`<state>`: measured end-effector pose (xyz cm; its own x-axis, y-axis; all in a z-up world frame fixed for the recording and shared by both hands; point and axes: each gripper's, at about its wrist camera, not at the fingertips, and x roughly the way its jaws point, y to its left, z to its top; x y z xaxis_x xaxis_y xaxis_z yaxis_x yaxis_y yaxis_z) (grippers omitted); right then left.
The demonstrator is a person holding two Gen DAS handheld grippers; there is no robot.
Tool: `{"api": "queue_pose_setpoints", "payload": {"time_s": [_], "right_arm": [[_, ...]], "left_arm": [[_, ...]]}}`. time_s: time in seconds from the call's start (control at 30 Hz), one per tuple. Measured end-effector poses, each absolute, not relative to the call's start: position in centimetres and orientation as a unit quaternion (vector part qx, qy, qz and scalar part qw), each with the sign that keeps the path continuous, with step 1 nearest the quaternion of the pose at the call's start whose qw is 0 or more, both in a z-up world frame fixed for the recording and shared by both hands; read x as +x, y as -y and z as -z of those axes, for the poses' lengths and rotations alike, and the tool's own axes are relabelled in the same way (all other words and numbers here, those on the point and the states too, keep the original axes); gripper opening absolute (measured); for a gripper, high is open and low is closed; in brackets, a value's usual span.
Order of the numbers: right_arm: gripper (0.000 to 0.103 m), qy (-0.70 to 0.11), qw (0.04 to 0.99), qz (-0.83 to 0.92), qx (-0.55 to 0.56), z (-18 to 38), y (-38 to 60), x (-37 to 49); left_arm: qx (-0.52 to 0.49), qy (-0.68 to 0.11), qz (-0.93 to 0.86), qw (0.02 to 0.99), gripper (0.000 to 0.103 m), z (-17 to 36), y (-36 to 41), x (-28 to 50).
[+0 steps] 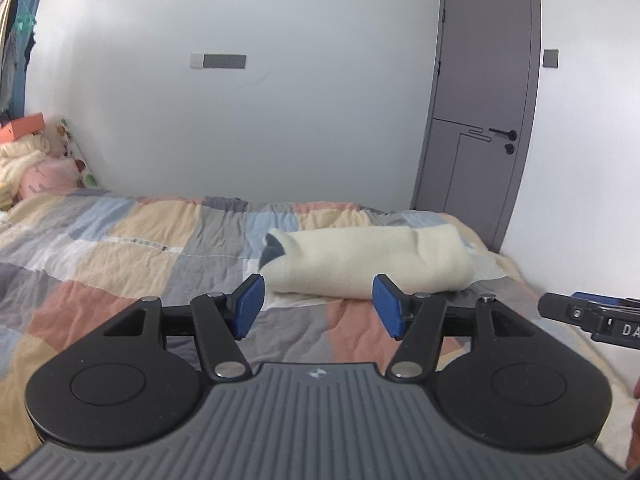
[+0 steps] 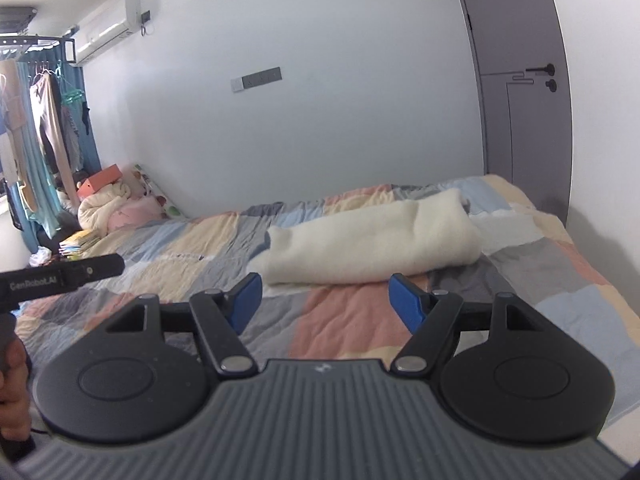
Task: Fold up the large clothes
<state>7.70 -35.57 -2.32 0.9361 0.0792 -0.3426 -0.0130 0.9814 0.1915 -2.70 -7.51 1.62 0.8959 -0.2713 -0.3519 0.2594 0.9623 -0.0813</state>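
At the far left, only the right wrist view takes in the clothes rack with hanging garments, the teal curtain and the wall air conditioner. The left wrist view catches just a sliver of those clothes at its edge. Both views show the heap of cream and pink bedding topped by an orange box at the head of the bed.

The left claw hangs over the patchwork bedspread with its blue pads set wide and nothing between them. In the right wrist view the left claw's body comes in from the left edge, and the lettering "GenRobot.AI" can be read on its side, with a hand gripping the handle below.

The folded cream garment lies on the bed just beyond both claws, toward the foot end near the door. The left wrist view shows a dark blue-grey patch at the garment's left end; in the right wrist view that patch is out of sight.

The right claw also stands wide and empty, above a pink square of the bedspread. In the left wrist view its body pokes in at the right edge, showing the letters "DA"; the rest is cut off.

The grey door stands at the right, with a dark wall switch beside it. A grey socket strip sits mid-wall.
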Motion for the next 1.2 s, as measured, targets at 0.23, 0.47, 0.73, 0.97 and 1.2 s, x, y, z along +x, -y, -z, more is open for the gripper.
{"api": "queue_pose_setpoints", "payload": {"time_s": [0.23, 0.47, 0.73, 0.97, 1.2], "right_arm": [[0.073, -0.192, 0.977, -0.004, 0.089, 3.4, 35.3, 6.9], [0.072, -0.201, 0.976, 0.009, 0.084, 4.0, 35.9, 7.0], [0.072, -0.201, 0.975, 0.010, 0.094, 3.8, 36.5, 6.8], [0.072, -0.203, 0.974, 0.016, 0.096, 3.7, 36.9, 6.5], [0.076, -0.207, 0.974, 0.030, 0.086, 4.0, 37.1, 6.6]], "left_arm": [[-0.007, -0.176, 0.133, 0.975, 0.068, -1.8, 8.4, -2.8], [0.000, -0.186, 0.138, 0.973, 0.078, -1.1, 9.1, -2.4], [0.011, -0.197, 0.133, 0.971, 0.102, 0.3, 9.9, -1.5], [0.028, -0.210, 0.134, 0.968, 0.103, 1.0, 10.8, -1.2], [0.025, -0.209, 0.128, 0.969, 0.103, 0.9, 10.9, -1.4]]}}
